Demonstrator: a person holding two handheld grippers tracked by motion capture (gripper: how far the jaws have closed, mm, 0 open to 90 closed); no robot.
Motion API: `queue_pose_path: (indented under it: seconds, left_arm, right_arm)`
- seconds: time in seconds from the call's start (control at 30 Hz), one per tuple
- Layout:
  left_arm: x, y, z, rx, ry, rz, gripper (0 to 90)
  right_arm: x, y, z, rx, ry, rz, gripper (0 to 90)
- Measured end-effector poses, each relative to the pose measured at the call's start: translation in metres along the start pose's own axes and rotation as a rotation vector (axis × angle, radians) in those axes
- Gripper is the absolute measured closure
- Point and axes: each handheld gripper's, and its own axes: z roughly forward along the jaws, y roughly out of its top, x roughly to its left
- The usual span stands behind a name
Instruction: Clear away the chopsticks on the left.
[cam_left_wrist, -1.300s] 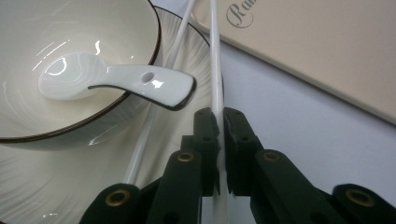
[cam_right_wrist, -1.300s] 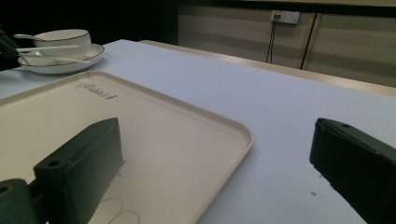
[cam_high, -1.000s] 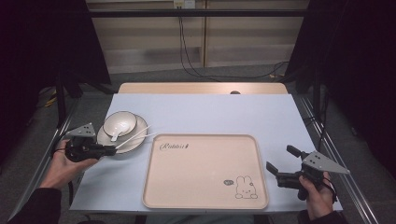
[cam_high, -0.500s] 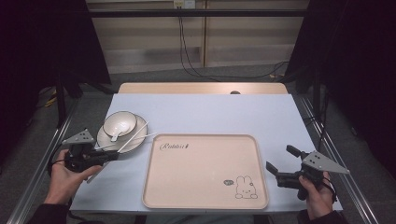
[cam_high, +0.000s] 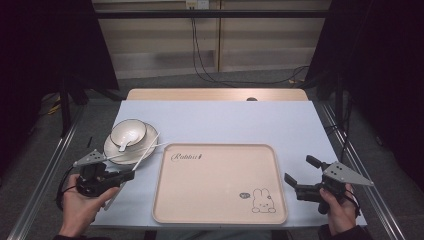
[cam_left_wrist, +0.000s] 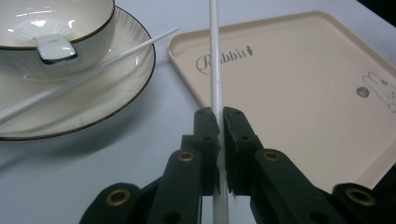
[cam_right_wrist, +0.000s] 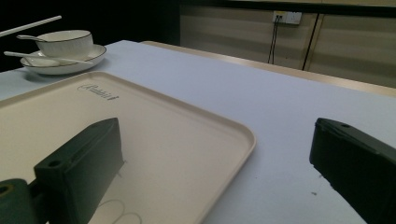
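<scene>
Since a second ago the left gripper (cam_high: 131, 174) has drawn back toward the person from beside the plate (cam_high: 131, 151), taking one chopstick (cam_high: 145, 155) with it; the right gripper (cam_high: 299, 171) has not moved. From the high view the chopstick slants from the jaws up over the plate's rim, its lower end hard to trace.

Left gripper view: jaws clamped on the chopstick (cam_left_wrist: 215, 70) — its top cut off. A second chopstick (cam_left_wrist: 93, 77) lies across the plate (cam_left_wrist: 116, 100), beside the bowl (cam_left_wrist: 70, 42) and spoon (cam_left_wrist: 51, 44).

Right gripper view: jaws wide apart over the tray (cam_right_wrist: 154, 135) and counter (cam_right_wrist: 261, 107) — nothing between.
</scene>
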Motion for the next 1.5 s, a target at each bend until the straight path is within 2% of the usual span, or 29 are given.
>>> queue_pose_path:
  seconds: [0.1, 0.2, 0.3, 0.4, 0.47, 0.53, 0.57, 0.6, 0.7, 0.73, 0.8, 0.87, 0.93, 1.0, 1.07, 1.17, 1.2, 1.23, 1.3, 1.33, 1.4, 1.5]
  left_arm:
    - [-0.006, -0.002, 0.003, 0.008, -0.004, -0.001, 84.8]
    - [-0.019, -0.006, 0.007, 0.019, -0.005, -0.036, 84.8]
    - [-0.026, -0.008, 0.009, 0.030, 0.012, -0.043, 84.8]
    - [-0.039, -0.011, 0.010, 0.033, 0.058, -0.073, 84.8]
    - [-0.047, -0.010, 0.012, 0.026, 0.048, -0.111, 84.7]
    - [-0.055, -0.008, 0.018, 0.032, 0.066, -0.114, 84.7]
    - [-0.055, -0.008, 0.018, 0.032, 0.066, -0.114, 84.7]
    - [-0.057, -0.006, 0.026, 0.030, 0.075, -0.139, 84.7]
    - [-0.056, -0.004, 0.035, 0.040, 0.085, -0.157, 84.7]
    - [-0.055, -0.003, 0.041, 0.036, 0.093, -0.176, 84.7]
    - [-0.053, -0.003, 0.056, 0.070, 0.102, -0.197, 84.8]
    - [-0.053, -0.004, 0.061, 0.086, 0.107, -0.201, 84.8]
    - [-0.056, -0.004, 0.071, 0.106, 0.098, -0.225, 84.8]
    - [-0.057, -0.004, 0.074, 0.099, 0.107, -0.218, 84.7]
    - [-0.058, -0.003, 0.084, 0.116, 0.120, -0.227, 84.8]
    - [-0.059, -0.004, 0.089, 0.121, 0.128, -0.239, 84.7]
    - [-0.058, -0.005, 0.090, 0.132, 0.132, -0.228, 84.7]
    - [-0.059, -0.007, 0.093, 0.128, 0.136, -0.249, 84.7]
    - [-0.058, -0.008, 0.096, 0.152, 0.142, -0.249, 84.7]
    - [-0.058, -0.010, 0.099, 0.148, 0.150, -0.255, 84.7]
    - [-0.057, -0.011, 0.102, 0.170, 0.155, -0.241, 84.7]
    - [-0.057, -0.010, 0.105, 0.169, 0.166, -0.242, 84.6]
  right_arm:
    - [0.000, 0.000, 0.000, -0.001, -0.002, -0.005, 1.9]
    - [0.000, 0.000, 0.000, -0.001, 0.002, -0.003, 1.9]
    - [0.000, 0.000, 0.000, -0.001, 0.001, -0.005, 2.0]
    - [0.000, 0.000, 0.001, -0.002, 0.000, -0.008, 2.0]
    - [0.000, 0.000, 0.001, 0.000, 0.004, -0.010, 2.0]
    - [0.000, 0.000, 0.001, -0.001, 0.006, -0.011, 2.0]
    - [0.000, 0.000, 0.001, 0.002, 0.010, -0.013, 2.0]
    - [0.000, 0.000, 0.001, 0.000, 0.009, -0.012, 2.1]
    - [0.000, 0.001, 0.001, 0.002, 0.014, -0.008, 2.0]
    - [0.000, 0.001, 0.001, 0.002, 0.014, -0.008, 2.0]
    - [0.000, 0.001, 0.001, 0.004, 0.015, -0.010, 2.1]
    - [0.000, 0.000, 0.001, 0.003, 0.015, -0.011, 2.1]
    - [0.000, 0.000, 0.001, 0.003, 0.015, -0.013, 2.1]
    - [0.000, 0.000, 0.001, 0.004, 0.013, -0.012, 2.1]
    - [0.001, 0.000, 0.001, 0.000, 0.011, -0.015, 2.1]
    - [0.000, 0.001, 0.001, 0.000, 0.012, -0.016, 2.1]
    - [0.000, 0.000, 0.001, 0.001, 0.013, -0.015, 2.1]
    - [0.000, 0.000, 0.001, 0.004, 0.012, -0.017, 2.1]
    - [0.001, 0.000, 0.001, 0.003, 0.010, -0.017, 2.1]
    - [0.001, 0.000, 0.001, 0.005, 0.013, -0.018, 2.1]
    - [0.001, 0.000, 0.001, 0.007, 0.015, -0.018, 2.1]
    - [0.001, 0.000, 0.002, 0.006, 0.022, -0.021, 2.1]
